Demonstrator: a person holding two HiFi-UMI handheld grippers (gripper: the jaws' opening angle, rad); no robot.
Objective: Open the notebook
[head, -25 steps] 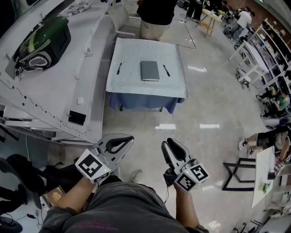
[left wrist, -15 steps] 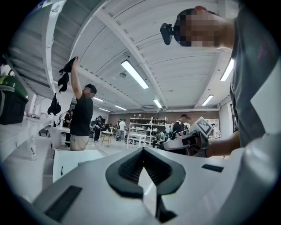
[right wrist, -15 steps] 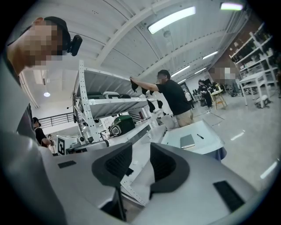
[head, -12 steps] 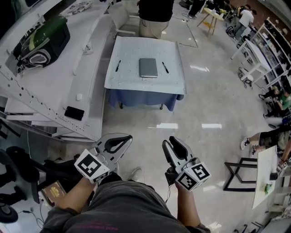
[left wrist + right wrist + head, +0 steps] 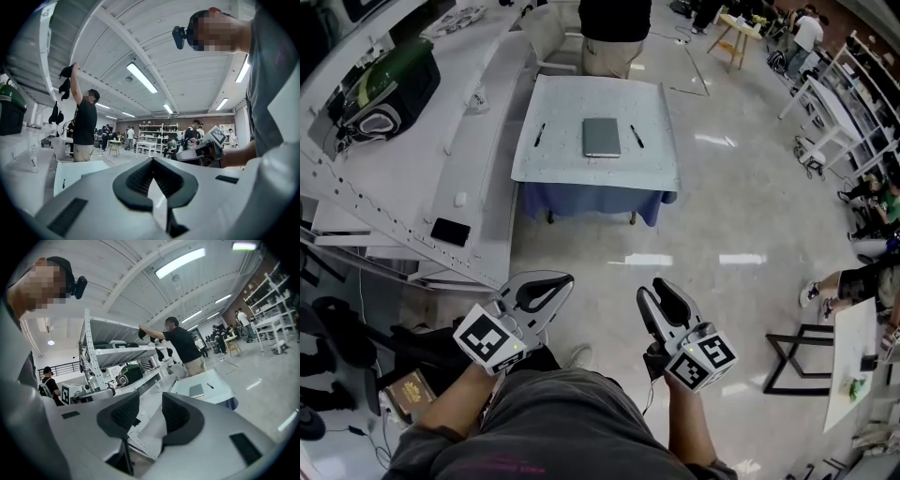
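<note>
Tabletop (image 5: 649, 161) holds a closed grey notebook (image 5: 601, 137), lying flat; left tongs (image 5: 565, 280) pressed together, right tongs (image 5: 653, 287) opening empty.

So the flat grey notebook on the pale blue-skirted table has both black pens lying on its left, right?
Not quite: in the head view one black pen lies left of the flat grey notebook, the other right, on the pale table.

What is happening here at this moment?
A person holds a gripper in each hand and stands some way from a table. On it a closed notebook lies between two pens. Neither gripper touches anything: the left gripper has its fingers together, and the right gripper is opening its fingers, with nothing between them.
</note>
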